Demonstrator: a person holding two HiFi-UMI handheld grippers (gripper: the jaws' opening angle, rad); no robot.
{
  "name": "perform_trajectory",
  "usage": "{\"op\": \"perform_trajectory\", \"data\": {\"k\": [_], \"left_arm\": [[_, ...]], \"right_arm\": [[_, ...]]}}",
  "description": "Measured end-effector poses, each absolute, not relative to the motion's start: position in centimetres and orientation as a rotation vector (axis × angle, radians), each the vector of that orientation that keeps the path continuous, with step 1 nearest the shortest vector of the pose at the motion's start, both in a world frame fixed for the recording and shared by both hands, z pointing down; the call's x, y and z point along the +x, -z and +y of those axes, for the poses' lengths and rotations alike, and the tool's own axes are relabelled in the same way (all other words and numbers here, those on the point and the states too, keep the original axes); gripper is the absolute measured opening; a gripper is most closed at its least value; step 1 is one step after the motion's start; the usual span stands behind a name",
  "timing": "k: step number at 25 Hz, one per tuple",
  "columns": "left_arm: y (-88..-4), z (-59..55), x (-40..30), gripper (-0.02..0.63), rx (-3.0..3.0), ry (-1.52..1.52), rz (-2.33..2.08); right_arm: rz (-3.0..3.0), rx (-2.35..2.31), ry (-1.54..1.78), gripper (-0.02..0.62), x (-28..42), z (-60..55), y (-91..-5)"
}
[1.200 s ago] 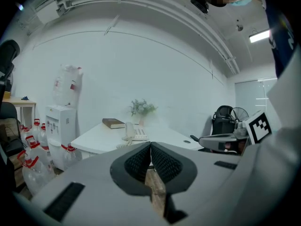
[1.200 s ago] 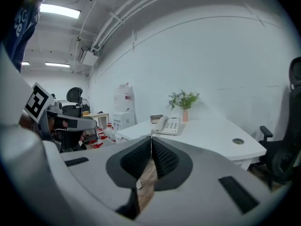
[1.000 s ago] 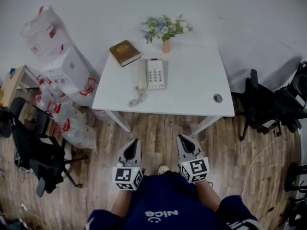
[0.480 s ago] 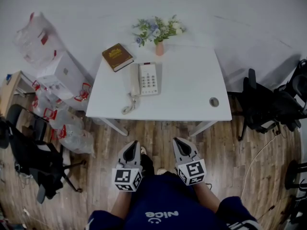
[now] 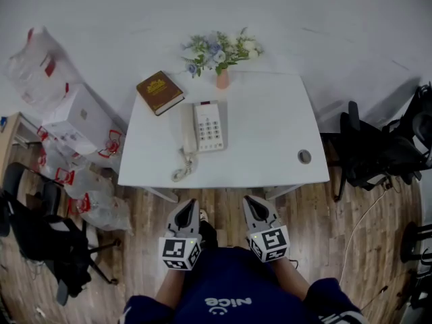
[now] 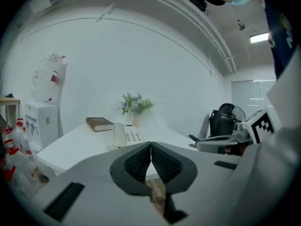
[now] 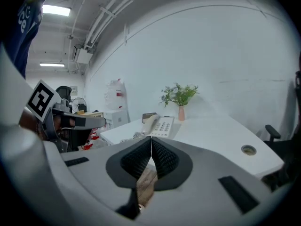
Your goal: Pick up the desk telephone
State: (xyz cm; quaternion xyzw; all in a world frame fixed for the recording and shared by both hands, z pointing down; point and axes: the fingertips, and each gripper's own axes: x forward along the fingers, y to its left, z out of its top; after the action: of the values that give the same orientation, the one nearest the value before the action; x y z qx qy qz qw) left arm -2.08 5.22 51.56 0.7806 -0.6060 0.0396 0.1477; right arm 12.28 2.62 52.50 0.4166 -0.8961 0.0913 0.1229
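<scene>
Head view: white table [image 5: 270, 123] against a pale wall, wood floor [image 5: 223, 204] in front. Desk telephone [image 5: 208, 127] lies flat, left of the table's centre, handset along its left side, coiled cord [image 5: 181, 171] trailing to the near edge. Brown book [image 5: 160, 92] at the far left corner, apart from the phone. Small vase of flowers [image 5: 221, 78] at the far edge, just behind the phone. Round cable hole [image 5: 304, 156] near the right front corner.

Left gripper [image 5: 188, 204] and right gripper [image 5: 252, 201] are side by side over the floor, short of the table's near edge, both pointing toward it, well apart from the phone.

Left gripper view: jaws together, nothing between. Right gripper view: pads meeting, empty.

Plastic bags [image 5: 30, 56] and a white box [image 5: 77, 117] sit left of the table.
</scene>
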Motion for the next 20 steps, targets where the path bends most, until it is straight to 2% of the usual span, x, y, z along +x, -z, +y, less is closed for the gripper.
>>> {"op": "perform_trajectory", "data": {"k": [20], "left_arm": [[-52.1,-8.7,-9.2,0.017,2.398,-0.14,-1.495]], "right_arm": [[-2.473,1.441,-0.294,0.023,5.3,-7.5,-52.9]]}}
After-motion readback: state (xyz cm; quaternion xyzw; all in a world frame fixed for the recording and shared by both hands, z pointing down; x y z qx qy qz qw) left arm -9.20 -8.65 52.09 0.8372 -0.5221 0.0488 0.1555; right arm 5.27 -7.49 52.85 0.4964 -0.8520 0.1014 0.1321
